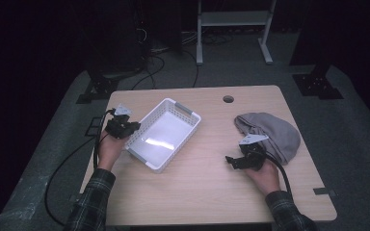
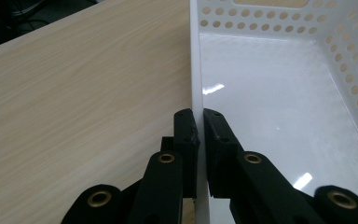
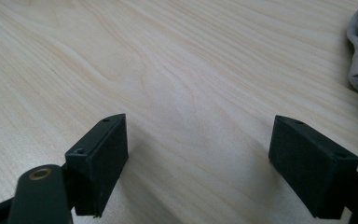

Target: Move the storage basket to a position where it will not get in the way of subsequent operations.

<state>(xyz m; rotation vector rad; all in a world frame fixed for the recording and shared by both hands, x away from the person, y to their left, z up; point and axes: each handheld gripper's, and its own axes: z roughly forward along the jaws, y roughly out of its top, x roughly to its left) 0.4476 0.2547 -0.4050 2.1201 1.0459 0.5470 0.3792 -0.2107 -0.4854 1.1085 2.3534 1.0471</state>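
Our left gripper (image 2: 199,140) pinches the white perforated plastic basket's (image 2: 279,93) thin wall between nearly closed jaws, while our right gripper (image 3: 198,163) gapes wide over the light wooden table (image 3: 168,70), touching nothing.

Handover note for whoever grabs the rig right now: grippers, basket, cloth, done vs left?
Left gripper: jaws shut on the white basket wall, one jaw inside, one outside.
Right gripper: jaws open over bare table, holding nothing.
Grey cloth: bunched at the table's right side, beside the right gripper, not in the basket.
Done: basket gripped.
Left, probably: pick up the cloth and put it in the basket.
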